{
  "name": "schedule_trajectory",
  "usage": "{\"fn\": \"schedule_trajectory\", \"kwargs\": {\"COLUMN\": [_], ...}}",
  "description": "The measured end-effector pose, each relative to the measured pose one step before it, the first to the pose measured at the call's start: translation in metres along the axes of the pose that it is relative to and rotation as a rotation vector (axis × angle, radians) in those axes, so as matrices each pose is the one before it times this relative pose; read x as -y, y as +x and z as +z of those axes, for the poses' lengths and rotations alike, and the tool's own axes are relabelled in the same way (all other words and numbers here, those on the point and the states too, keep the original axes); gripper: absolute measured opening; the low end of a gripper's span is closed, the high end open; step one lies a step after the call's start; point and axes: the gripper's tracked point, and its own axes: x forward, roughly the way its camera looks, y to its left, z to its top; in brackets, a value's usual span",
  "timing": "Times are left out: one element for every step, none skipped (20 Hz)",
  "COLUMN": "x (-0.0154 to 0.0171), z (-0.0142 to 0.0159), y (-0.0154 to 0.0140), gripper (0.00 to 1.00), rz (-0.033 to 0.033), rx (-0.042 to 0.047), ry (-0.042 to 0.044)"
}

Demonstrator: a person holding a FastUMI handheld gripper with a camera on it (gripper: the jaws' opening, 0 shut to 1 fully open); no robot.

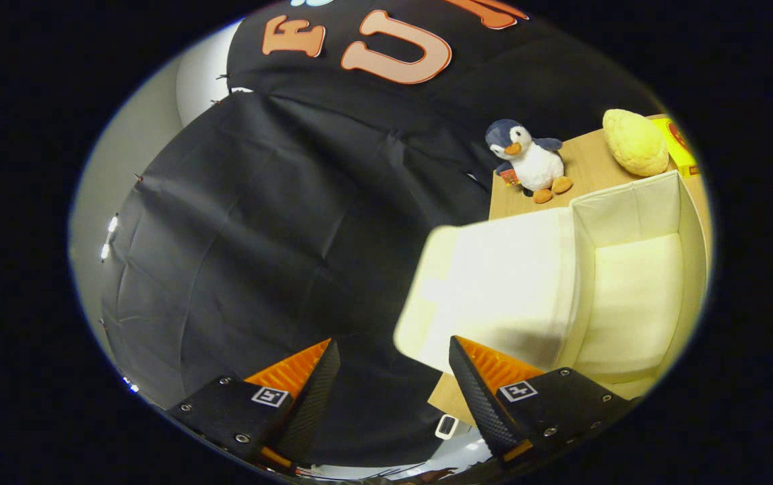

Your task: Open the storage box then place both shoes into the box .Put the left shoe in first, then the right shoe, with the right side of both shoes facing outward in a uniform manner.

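Storage box (635,296) lid (494,289) already flipped open at two o'clock from the gripper (394,347), fingers apart and empty, box bare inside beside a plush penguin (526,160), both shoes yet to go in.

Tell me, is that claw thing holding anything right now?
No. The gripper is open with nothing between its fingers; the storage box sits open just beyond them.

A staged recording booth: black cloth wall (278,222) behind a wooden table (585,165) with plush toys.
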Motion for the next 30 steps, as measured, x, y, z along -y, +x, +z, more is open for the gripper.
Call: {"fn": "schedule_trajectory", "kwargs": {"x": [0.00156,0.00307,0.00391,0.00653,0.01048,0.01087,0.01005,0.01023,0.01163,0.01220,0.01139,0.01241,0.01142,0.01376,0.01780,0.01452,0.01583,0.01517,0.01546,0.01352,0.01152,0.01428,0.01353,0.01413,0.01483,0.01590,0.01549,0.01269,0.01255,0.01369], "z": [0.00075,0.00295,0.00269,0.00364,0.00048,0.00383,0.00378,0.00424,0.00436,0.00619,0.00577,0.00631,0.00480,0.00617,0.00794,0.00502,0.00507,0.00410,0.00461,0.00476,0.00565,0.00432,0.00266,0.00296,0.00299,0.00215,0.00130,0.00039,0.00074,-0.00176], "y": [-0.00307,-0.00374,-0.00371,-0.00804,-0.00840,-0.00856,-0.00876,-0.00845,-0.01091,-0.01085,-0.00897,-0.00923,-0.00932,-0.00914,-0.01262,-0.00777,-0.00770,-0.00754,-0.00689,-0.00718,-0.00513,-0.00497,-0.00634,-0.00222,-0.00224,-0.00113,-0.00149,0.00108,0.00192,0.00213], "gripper": [0.97,0.98,0.97,0.97,0.97,0.97,0.98,0.98,0.98,0.98,0.98,0.98,0.98,0.98,0.98,0.98,0.98,0.98,0.98,0.98,0.98,0.98,0.98,0.98,0.98,0.98,0.98,0.98,0.98,0.98], "rz": [-0.00240,-0.00925,-0.01602,-0.01944,-0.02480,-0.02264,-0.01883,-0.01864,-0.02254,-0.02235,-0.02211,-0.02003,-0.02377,-0.02593,-0.03348,-0.02963,-0.03058,-0.03048,-0.02526,-0.02090,-0.02057,-0.02071,-0.02699,-0.03199,-0.03520,-0.03809,-0.03966,-0.03432,-0.03377,-0.03613], "rx": [0.00783,0.01208,0.01284,0.01542,0.01752,0.02078,0.01934,0.01370,0.01518,0.01646,0.01948,0.01767,0.01873,0.02109,0.02109,0.01919,0.01798,0.01691,0.01633,0.01864,0.02311,0.01800,0.01480,0.01940,0.01826,0.01687,0.01652,0.01629,0.01497,0.01128], "ry": [0.01045,0.00666,-0.00141,-0.00830,-0.01063,-0.00961,-0.00686,-0.00284,-0.00114,-0.00061,0.00387,0.00596,0.00617,0.00381,0.00034,-0.00167,-0.00232,-0.00083,0.00235,0.00459,0.00505,-0.00067,-0.00427,-0.00862,-0.01543,-0.02285,-0.02285,-0.02424,-0.02375,-0.02467]}}
